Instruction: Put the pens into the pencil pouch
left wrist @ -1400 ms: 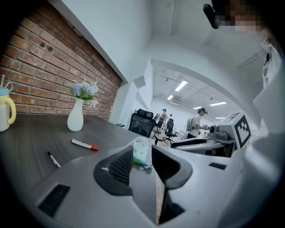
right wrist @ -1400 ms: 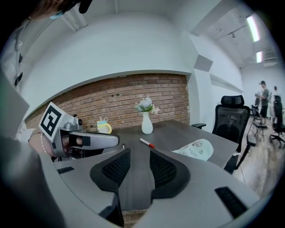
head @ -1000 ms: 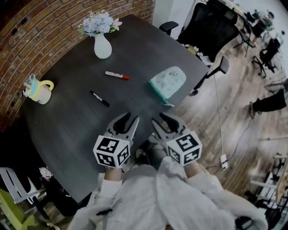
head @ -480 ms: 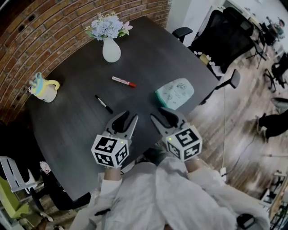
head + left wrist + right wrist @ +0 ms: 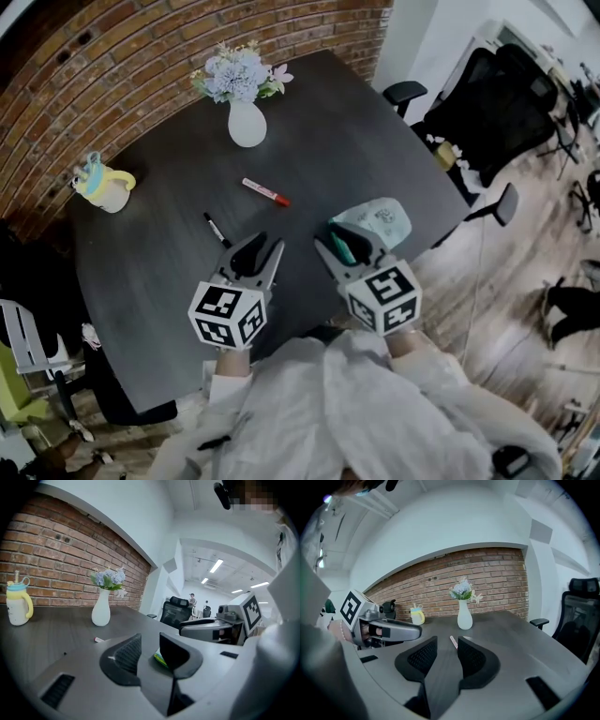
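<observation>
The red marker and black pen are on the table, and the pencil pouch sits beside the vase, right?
No. In the head view the pencil pouch lies by the right gripper, apart from the vase. The red marker and black pen are on the table.

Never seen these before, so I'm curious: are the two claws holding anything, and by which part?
Nothing is held. The left gripper and right gripper both stand open, empty.

The pouch (image 5: pixel 382 217) is mint green, the marker (image 5: pixel 265 192) red-and-white, the pen (image 5: pixel 217 230) black.
</observation>
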